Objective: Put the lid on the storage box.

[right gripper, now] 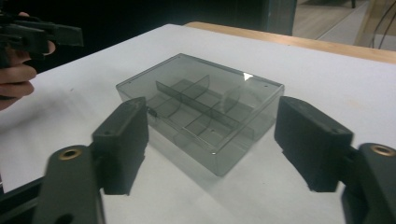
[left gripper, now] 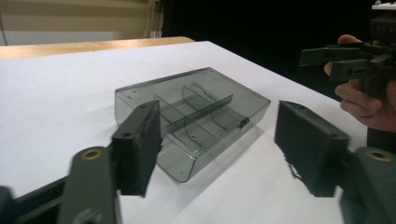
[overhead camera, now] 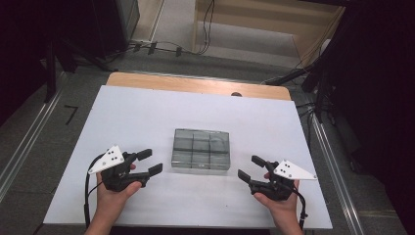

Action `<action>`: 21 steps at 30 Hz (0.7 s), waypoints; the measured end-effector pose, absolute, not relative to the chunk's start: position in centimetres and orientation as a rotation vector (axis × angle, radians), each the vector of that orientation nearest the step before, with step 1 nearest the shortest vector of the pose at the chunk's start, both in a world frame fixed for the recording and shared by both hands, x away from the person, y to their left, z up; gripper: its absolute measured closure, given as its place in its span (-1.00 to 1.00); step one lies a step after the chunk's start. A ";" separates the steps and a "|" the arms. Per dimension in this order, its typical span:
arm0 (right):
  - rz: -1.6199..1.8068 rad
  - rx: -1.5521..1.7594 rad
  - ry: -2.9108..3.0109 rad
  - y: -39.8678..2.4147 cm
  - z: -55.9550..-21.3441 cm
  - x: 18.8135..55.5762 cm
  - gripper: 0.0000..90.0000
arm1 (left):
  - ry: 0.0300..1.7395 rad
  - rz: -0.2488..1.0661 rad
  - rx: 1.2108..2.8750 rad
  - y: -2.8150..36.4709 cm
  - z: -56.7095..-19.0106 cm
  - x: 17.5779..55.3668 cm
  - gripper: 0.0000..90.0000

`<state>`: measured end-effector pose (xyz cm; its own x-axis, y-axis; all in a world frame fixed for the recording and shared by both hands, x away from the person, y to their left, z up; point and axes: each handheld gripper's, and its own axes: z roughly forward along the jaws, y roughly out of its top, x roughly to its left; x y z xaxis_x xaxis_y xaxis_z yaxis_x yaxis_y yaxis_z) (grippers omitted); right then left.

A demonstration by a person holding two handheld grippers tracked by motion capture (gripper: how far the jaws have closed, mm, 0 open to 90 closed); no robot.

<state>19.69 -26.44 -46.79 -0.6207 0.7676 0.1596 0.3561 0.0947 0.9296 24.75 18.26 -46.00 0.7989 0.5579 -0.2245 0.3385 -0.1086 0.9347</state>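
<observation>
A smoky clear plastic box [overhead camera: 201, 149] with inner dividers lies shut on the white table top [overhead camera: 147, 112], near its middle. It also appears in the left gripper view as the box [left gripper: 196, 116] and in the right gripper view as the box [right gripper: 205, 109]. My left gripper [overhead camera: 149, 162] hovers left of the box, open, with nothing between its pads. To the right of the box my right gripper [overhead camera: 251, 168] is open too, apart from it. Each gripper view looks past its own spread jaws at the box, with the other gripper [left gripper: 343, 58] [right gripper: 42, 35] beyond.
The white sheet covers a wooden table whose bare far edge [overhead camera: 195, 84] shows. Beyond lie cables [overhead camera: 161, 47] on the floor and dark stands [overhead camera: 58, 54] at both sides.
</observation>
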 end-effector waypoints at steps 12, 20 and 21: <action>1.535 1.128 1.971 -29.2 -46.6 19.1 -0.96 | 0.753 0.262 1.686 20.5 -45.6 24.2 -0.83; 1.517 1.159 1.933 -31.1 -46.7 18.9 -0.99 | 0.764 0.285 1.675 22.1 -45.4 23.8 -1.00; 1.510 1.162 1.932 -31.2 -46.8 18.9 -1.00 | 0.763 0.291 1.673 22.3 -45.4 23.7 -1.00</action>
